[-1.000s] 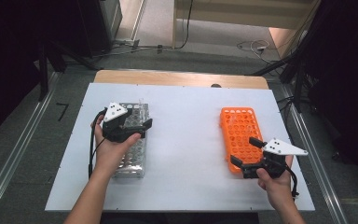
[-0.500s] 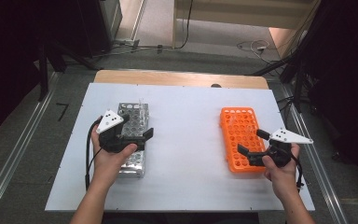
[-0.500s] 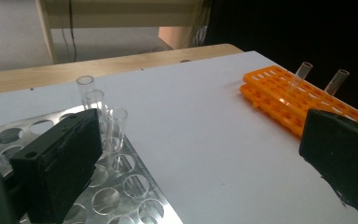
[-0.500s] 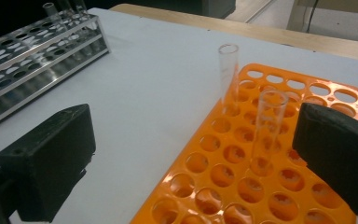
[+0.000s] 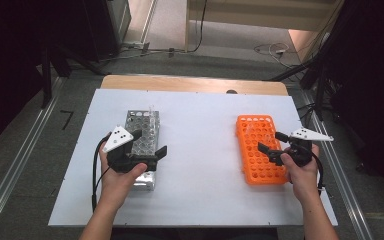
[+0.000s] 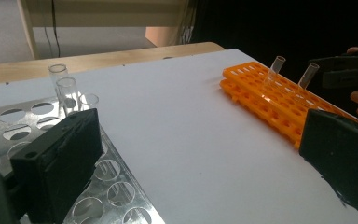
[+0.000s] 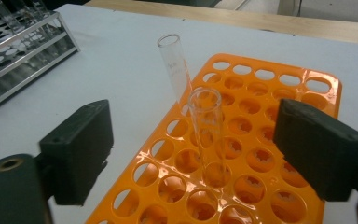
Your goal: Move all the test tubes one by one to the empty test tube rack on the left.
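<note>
Stood at lower right of the high view: orange rack [image 5: 260, 150], two glass tubes upright in it. Right gripper [image 7: 200, 149] straddled the nearer tube [image 7: 206, 135] – jaws apart, just closing, not yet pressing. Left gripper [image 5: 147, 145], jaws wide and empty, hovered over the metal rack [image 5: 142, 135]. Next, likely: pinch, then lift straight.

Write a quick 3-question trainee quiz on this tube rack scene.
1. True or false: the right gripper is clamped on a tube.
2. How many glass tubes stand in the orange rack? A) none B) two C) five
3. Which rack lies under the left gripper?

Key
1. False: its jaws have just been closing, and the nearer tube stands between them, but the pads are clear of it.
2. B: that one and the farther tube.
3. The metal rack, with clear tubes at its far end.
</note>
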The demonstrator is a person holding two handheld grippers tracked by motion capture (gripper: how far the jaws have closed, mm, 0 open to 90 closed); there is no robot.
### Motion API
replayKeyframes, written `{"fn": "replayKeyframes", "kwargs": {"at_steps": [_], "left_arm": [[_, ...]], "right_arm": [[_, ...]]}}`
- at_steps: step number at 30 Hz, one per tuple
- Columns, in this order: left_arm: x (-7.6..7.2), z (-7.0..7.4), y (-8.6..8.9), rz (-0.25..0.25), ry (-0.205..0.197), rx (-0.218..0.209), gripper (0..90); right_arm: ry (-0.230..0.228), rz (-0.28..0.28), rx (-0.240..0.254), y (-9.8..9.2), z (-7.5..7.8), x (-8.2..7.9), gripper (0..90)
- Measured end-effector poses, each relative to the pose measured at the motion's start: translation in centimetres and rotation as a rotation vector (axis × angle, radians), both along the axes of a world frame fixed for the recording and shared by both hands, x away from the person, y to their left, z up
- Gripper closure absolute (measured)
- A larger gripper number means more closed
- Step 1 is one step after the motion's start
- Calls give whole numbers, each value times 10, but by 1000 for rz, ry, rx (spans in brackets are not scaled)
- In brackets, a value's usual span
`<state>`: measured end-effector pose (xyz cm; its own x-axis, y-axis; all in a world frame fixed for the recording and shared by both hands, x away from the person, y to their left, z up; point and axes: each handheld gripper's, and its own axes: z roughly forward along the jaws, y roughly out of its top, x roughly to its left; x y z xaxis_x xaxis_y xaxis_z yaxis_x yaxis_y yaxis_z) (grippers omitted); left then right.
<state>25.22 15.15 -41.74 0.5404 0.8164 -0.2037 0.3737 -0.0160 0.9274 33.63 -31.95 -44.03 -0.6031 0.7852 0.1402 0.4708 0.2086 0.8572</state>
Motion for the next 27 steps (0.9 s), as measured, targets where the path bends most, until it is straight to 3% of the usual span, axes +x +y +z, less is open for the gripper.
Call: {"fn": "replayKeyframes", "kwargs": {"at_steps": [5, 7, 10, 20, 27], "left_arm": [[0, -4, -1, -9, 8, -17, 0], [0, -5, -3, -13, 10, -15, 0], [0, -6, -7, -26, 12, -8, 0], [-1, -6, -9, -32, 12, -4, 0], [-1, -6, -9, -26, 20, -5, 0]], "right_arm": [[63, -54, -15, -2, -11, 4, 313], [76, -60, -10, -3, -13, 6, 412], [91, -57, -36, 0, -14, 7, 489], [96, -82, -162, 11, -17, 7, 635], [107, -105, -187, 14, -18, 7, 687]]}}
